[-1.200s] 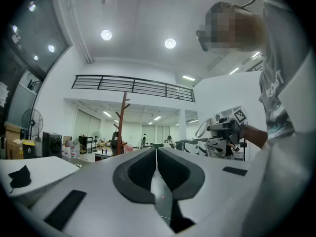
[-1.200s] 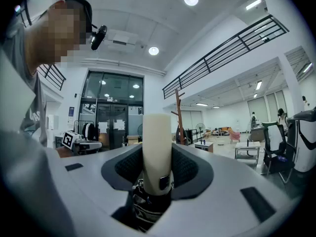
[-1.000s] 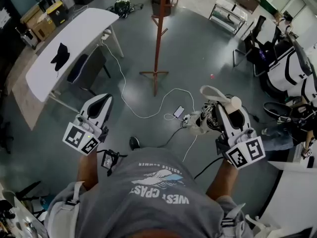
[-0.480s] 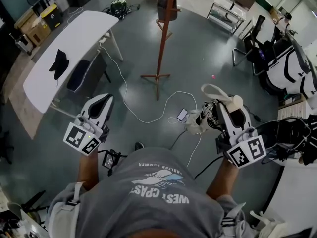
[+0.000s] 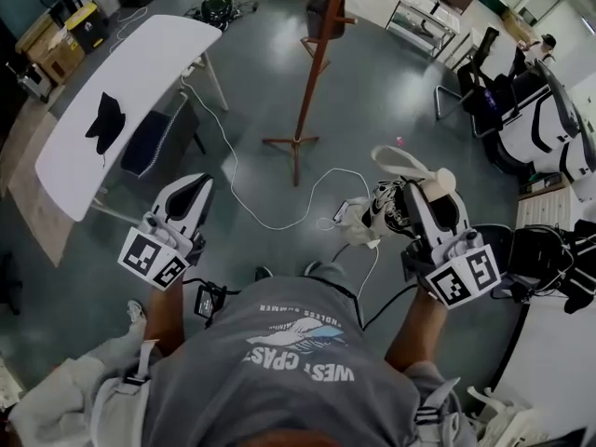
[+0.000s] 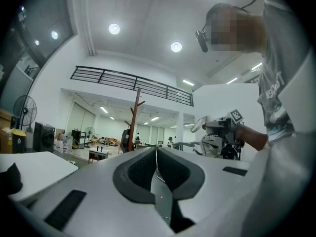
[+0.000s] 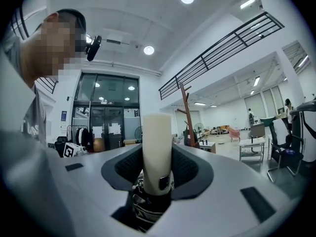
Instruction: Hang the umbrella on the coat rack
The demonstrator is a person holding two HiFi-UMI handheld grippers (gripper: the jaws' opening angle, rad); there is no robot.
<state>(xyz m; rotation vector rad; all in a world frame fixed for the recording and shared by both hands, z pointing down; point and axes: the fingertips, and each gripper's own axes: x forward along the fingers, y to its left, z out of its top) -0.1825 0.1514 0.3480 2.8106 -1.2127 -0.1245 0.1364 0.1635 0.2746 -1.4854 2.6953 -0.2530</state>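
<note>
Two grippers show, but only the right gripper is loaded. Its jaws are clamped on the cream handle of the folded umbrella, with the handle end up and the dark canopy hanging below the jaws. The left gripper has its jaws pressed together with nothing between them. The coat rack stands on the floor ahead, well apart from both grippers. In the head view it sits roughly between them, up-left of the umbrella; in the right gripper view its pole shows far off, just right of the handle. The pale strap loop at the handle end looks like the part to go over a peg. Likely next: close the gap, then lift. The upper pegs are cut off at the top of the head view.
</note>
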